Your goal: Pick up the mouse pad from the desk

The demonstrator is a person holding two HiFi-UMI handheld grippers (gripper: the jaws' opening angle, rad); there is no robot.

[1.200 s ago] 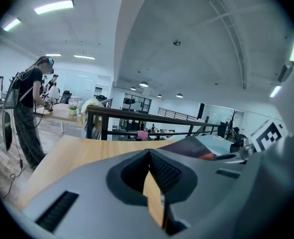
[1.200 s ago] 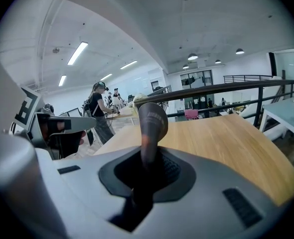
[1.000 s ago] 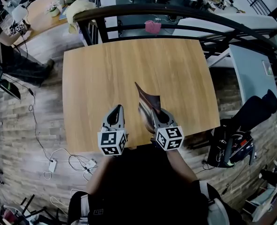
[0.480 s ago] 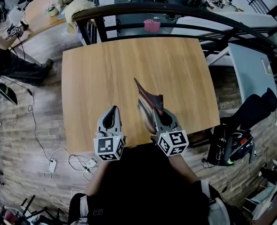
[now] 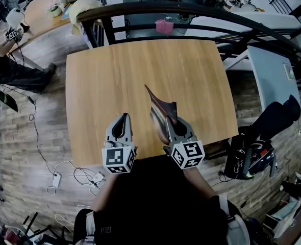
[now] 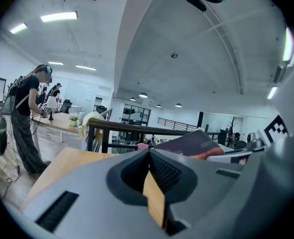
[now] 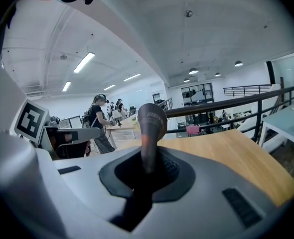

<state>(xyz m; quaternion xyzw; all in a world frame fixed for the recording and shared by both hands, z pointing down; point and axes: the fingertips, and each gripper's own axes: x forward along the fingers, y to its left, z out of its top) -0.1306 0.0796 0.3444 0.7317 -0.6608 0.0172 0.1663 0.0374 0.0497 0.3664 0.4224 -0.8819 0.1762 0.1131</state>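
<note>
At lower centre of the head view we hold the mouse pad (image 5: 159, 108) clear of the desk (image 5: 104, 70), right gripper (image 5: 171, 125) jaws just tightened on its edge, left gripper (image 5: 124, 120) closed and empty. Such a thin bite may let the floppy pad slip.

Grey left gripper (image 5: 125, 117) and right gripper (image 5: 169, 122) carry (black-and-white) marker cubes (image 5: 121, 158).

No legible text; faint print on the mouse pad (image 6: 193, 142), perhaps lettering
</note>
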